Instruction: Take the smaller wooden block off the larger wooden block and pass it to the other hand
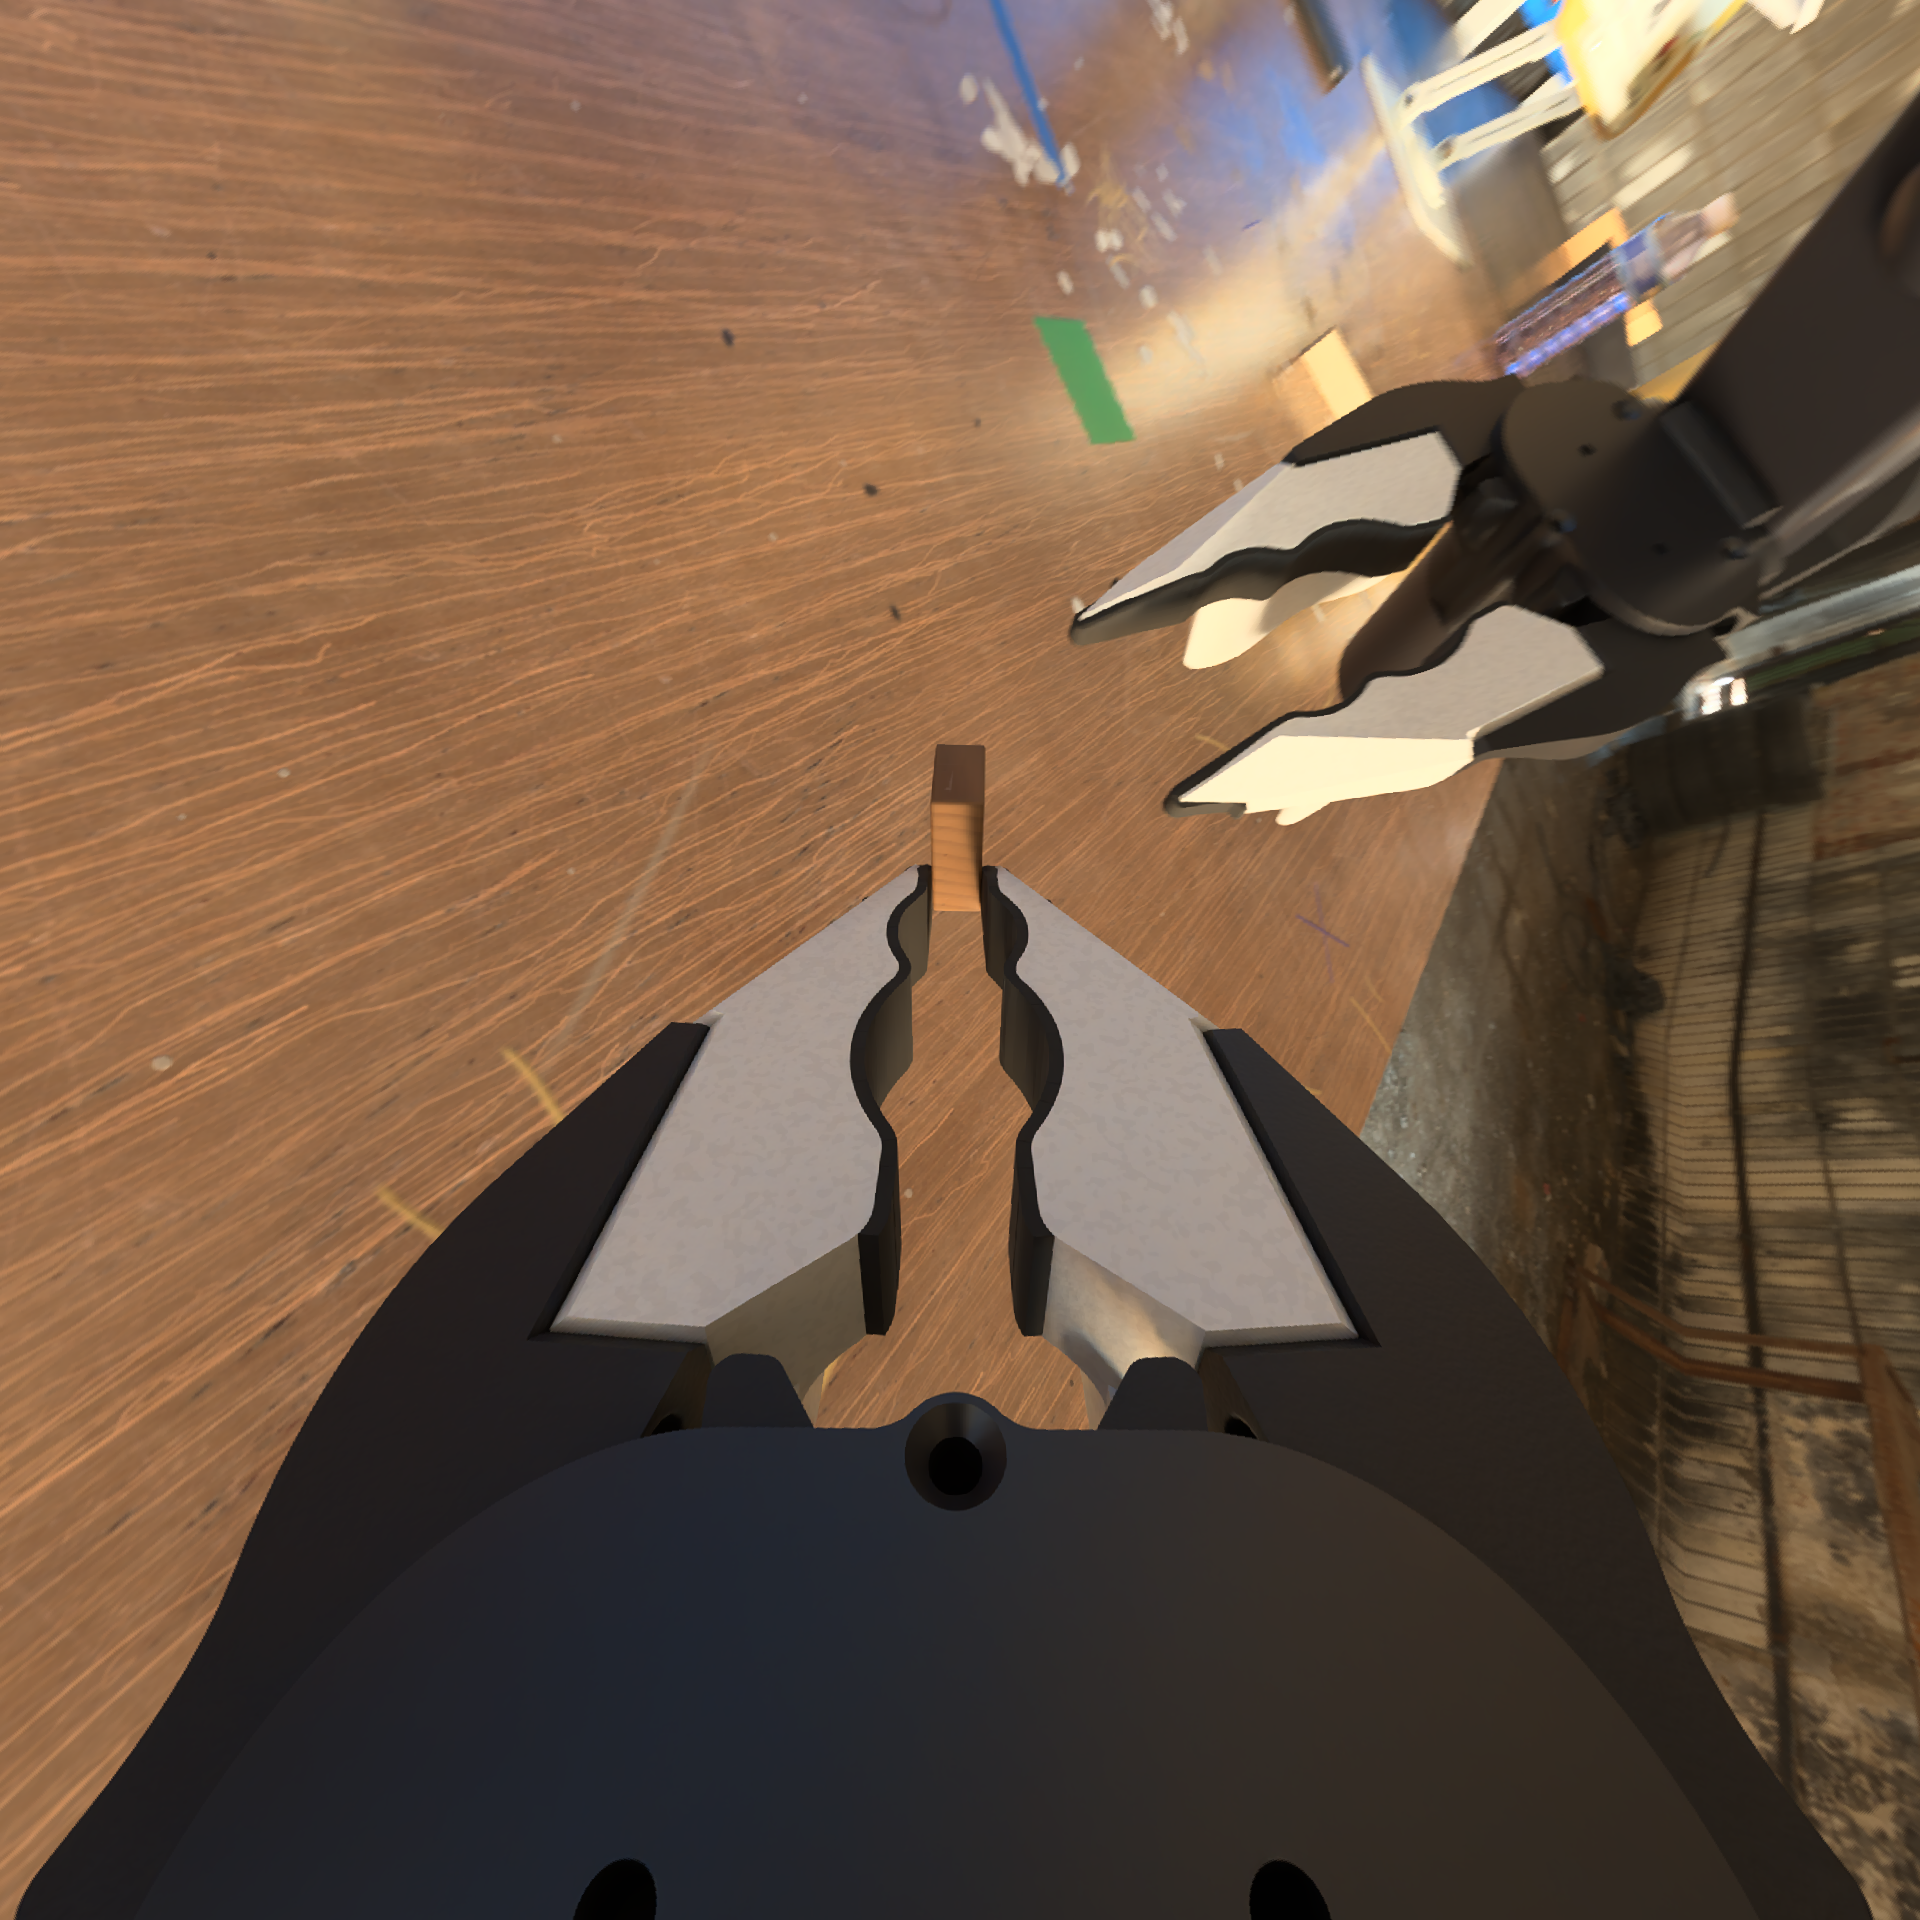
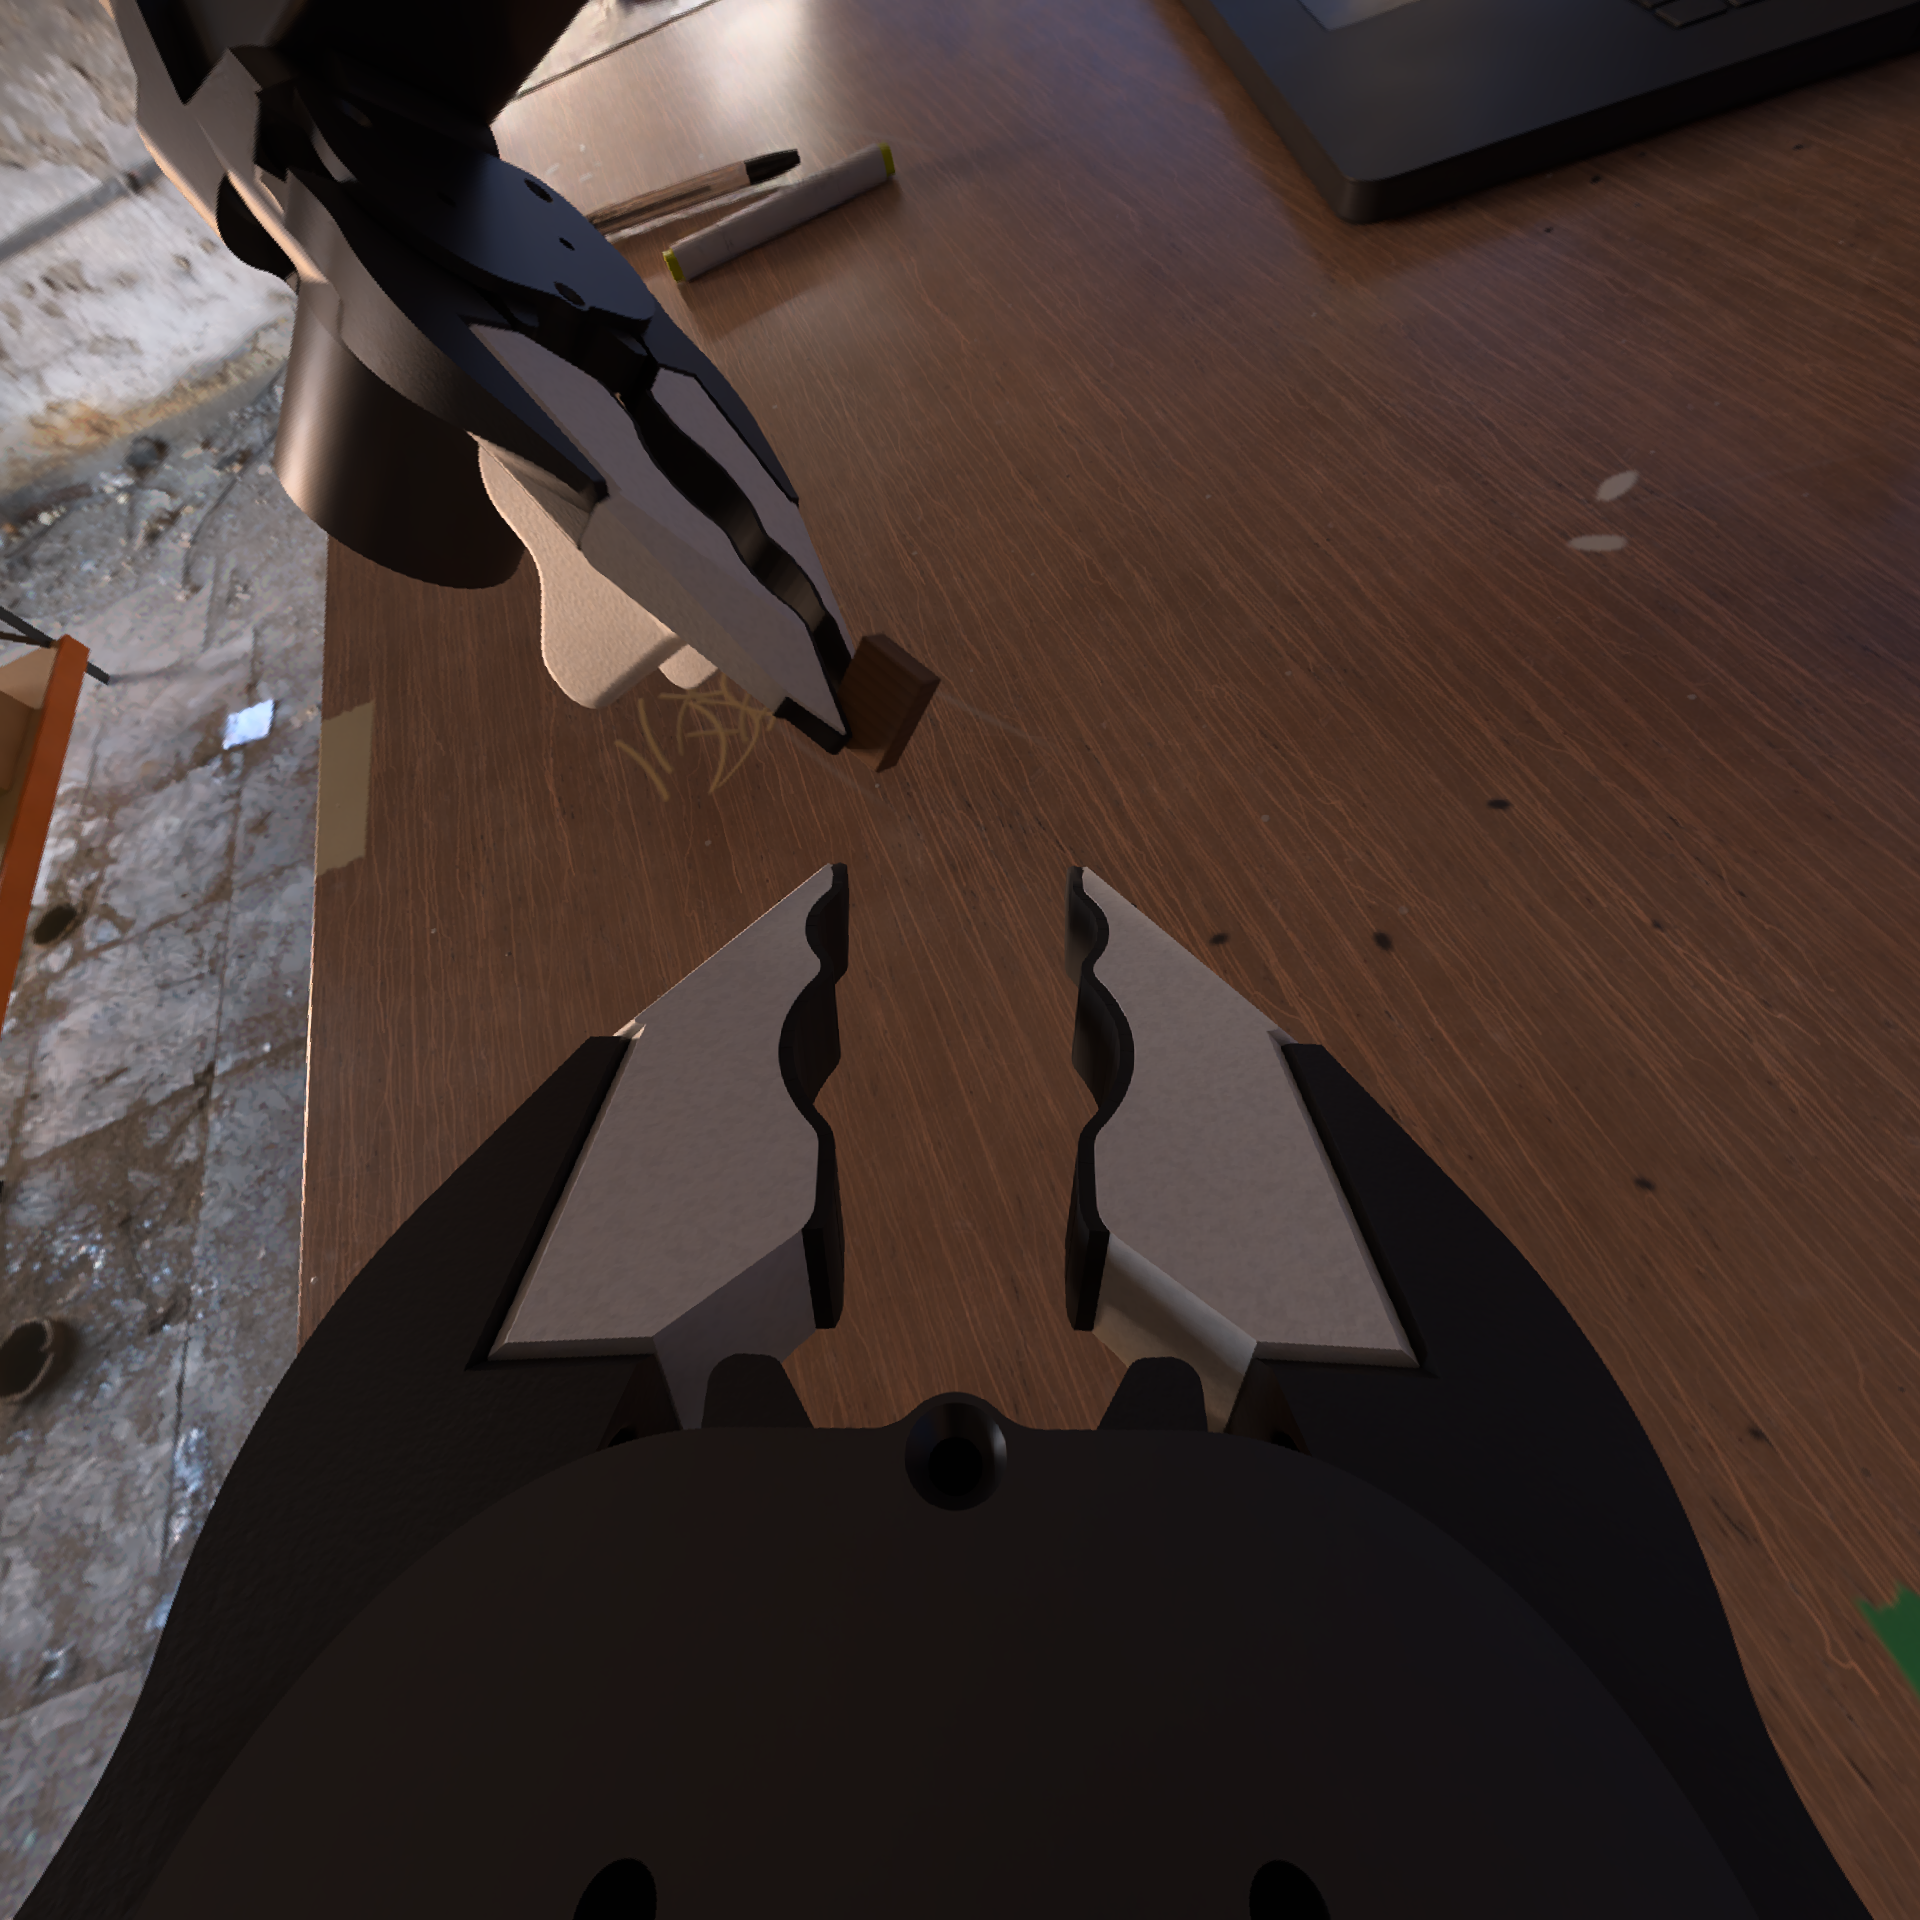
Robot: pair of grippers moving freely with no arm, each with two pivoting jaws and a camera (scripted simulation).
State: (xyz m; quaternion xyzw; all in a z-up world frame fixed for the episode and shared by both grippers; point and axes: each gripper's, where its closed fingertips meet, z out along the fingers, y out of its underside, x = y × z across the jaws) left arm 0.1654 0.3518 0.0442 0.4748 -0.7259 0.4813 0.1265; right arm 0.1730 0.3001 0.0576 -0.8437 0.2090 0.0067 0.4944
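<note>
My left gripper [image 1: 957, 871] is shut on the small wooden block [image 1: 957, 826], which sticks out past its fingertips above the wooden table [image 1: 416, 623]. In the right wrist view the left gripper [image 2: 831, 717] comes in from the upper left with the block [image 2: 891, 701] at its tips. My right gripper [image 2: 958, 883] is open and empty, its tips a short way below the block. It also shows in the left wrist view [image 1: 1127, 717], open, to the right of the block. The larger wooden block is not clearly in view.
A white marker [image 2: 779, 213] and a dark pen [image 2: 696, 187] lie at the far side. A laptop [image 2: 1507, 94] sits at the top right. Green tape [image 1: 1083, 379] is stuck on the table. The table edge [image 2: 312, 935] runs along the left, with floor beyond.
</note>
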